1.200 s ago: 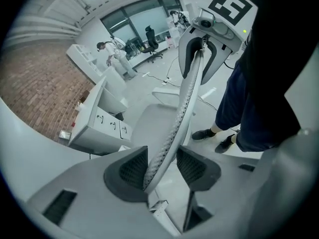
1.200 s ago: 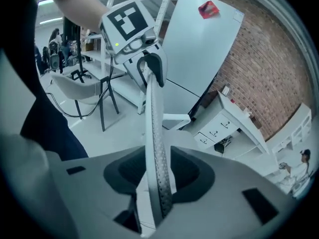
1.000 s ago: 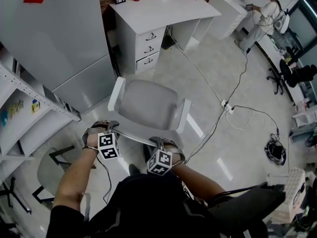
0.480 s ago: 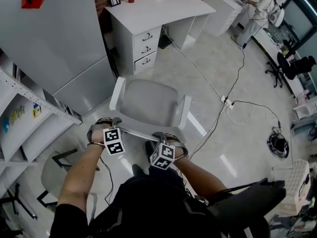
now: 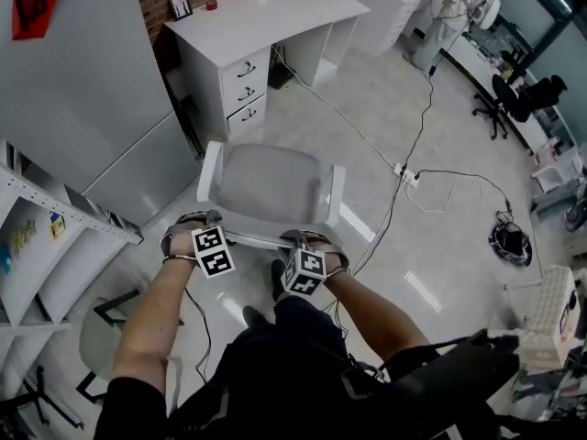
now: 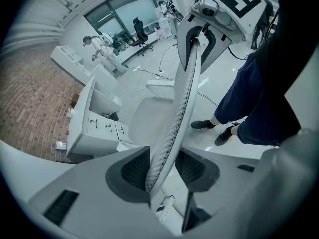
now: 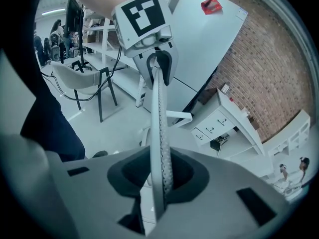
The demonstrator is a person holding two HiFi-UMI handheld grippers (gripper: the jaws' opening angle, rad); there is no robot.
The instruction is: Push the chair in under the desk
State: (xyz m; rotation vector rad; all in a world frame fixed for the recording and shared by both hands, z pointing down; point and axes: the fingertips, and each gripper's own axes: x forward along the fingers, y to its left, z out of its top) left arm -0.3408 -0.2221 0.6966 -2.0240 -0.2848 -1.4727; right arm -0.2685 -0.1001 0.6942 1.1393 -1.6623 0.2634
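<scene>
On one chair (image 5: 271, 186), two claws (image 5: 204, 225) (image 5: 307, 243) clamped, left tightening.

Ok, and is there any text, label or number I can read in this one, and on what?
Nothing is legible.
Red sign on the grey panel: black marks, too blurred to read.
Frame on the desk: too small to read.
Coloured tags on the shelf: too small to read.

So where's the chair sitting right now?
Head view, centre: the chair stands on the floor short of the white desk at top, not under it, with the grey cabinet to its left.
</scene>
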